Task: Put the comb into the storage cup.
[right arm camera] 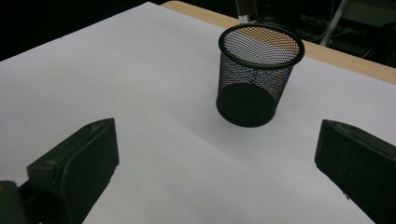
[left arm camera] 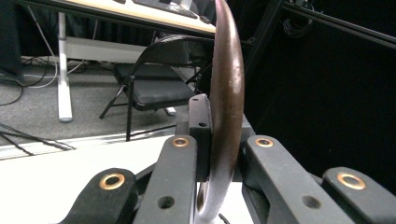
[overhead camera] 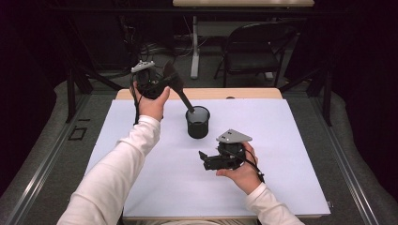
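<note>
Black wire mesh forms the pencil cup (overhead camera: 197, 122) that stands upright on the white table cover (overhead camera: 141, 183), near the middle of the table and a little toward its far side. Up at the far left, the left gripper (overhead camera: 165, 79) is raised above the table with its jaws clamped together on a dark spatula (overhead camera: 176, 86). From that grip the spatula slants down to the right, its tip reaching the cup's far rim. In the left gripper view the spatula (left arm camera: 226, 107) stands edge-on between the two jaws, a brown curved strip. To the near right of the cup, the right gripper (overhead camera: 202, 158) is held low over the cover, jaws wide apart with nothing between them, pointing left. In the right gripper view the cup (right arm camera: 254, 74) stands beyond those spread jaws
</note>
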The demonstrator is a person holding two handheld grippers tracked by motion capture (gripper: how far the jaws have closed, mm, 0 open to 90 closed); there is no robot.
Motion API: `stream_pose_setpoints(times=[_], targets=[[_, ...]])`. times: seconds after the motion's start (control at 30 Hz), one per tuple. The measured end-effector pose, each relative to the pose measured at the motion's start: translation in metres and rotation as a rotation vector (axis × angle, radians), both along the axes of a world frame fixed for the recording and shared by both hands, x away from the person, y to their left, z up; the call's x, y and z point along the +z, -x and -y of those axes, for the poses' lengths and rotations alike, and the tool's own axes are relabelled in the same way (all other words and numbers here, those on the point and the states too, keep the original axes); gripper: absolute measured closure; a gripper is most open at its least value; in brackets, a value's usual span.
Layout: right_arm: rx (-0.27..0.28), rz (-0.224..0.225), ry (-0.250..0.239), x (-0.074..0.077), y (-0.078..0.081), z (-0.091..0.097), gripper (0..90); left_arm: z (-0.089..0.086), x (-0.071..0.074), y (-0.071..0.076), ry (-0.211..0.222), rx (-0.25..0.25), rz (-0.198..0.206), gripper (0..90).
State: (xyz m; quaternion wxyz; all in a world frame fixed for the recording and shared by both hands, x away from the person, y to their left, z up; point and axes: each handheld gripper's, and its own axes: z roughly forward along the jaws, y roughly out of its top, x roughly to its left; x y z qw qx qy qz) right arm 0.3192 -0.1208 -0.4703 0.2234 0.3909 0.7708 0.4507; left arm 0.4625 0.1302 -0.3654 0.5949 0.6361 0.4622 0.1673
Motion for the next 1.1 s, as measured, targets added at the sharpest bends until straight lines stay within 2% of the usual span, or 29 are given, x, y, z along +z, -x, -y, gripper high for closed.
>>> stream_pose_setpoints(times=[0.33,0.53,0.97,1.1], targets=[[-0.015,-0.006,-0.004,0.000,0.000,0.002,0.0,0.001,-0.004,-0.009,-0.001,0.032,-0.021,86.0],[-0.015,-0.002,-0.006,0.001,-0.001,0.003,0.0,0.010,-0.006,-0.013,-0.004,0.041,-0.034,86.0],[-0.021,-0.002,-0.016,0.002,-0.001,0.006,0.4,0.031,-0.011,-0.017,-0.043,0.039,-0.063,86.0],[-0.023,-0.004,-0.015,0.002,-0.001,0.006,0.6,0.034,-0.015,-0.019,-0.044,0.051,-0.088,86.0]])
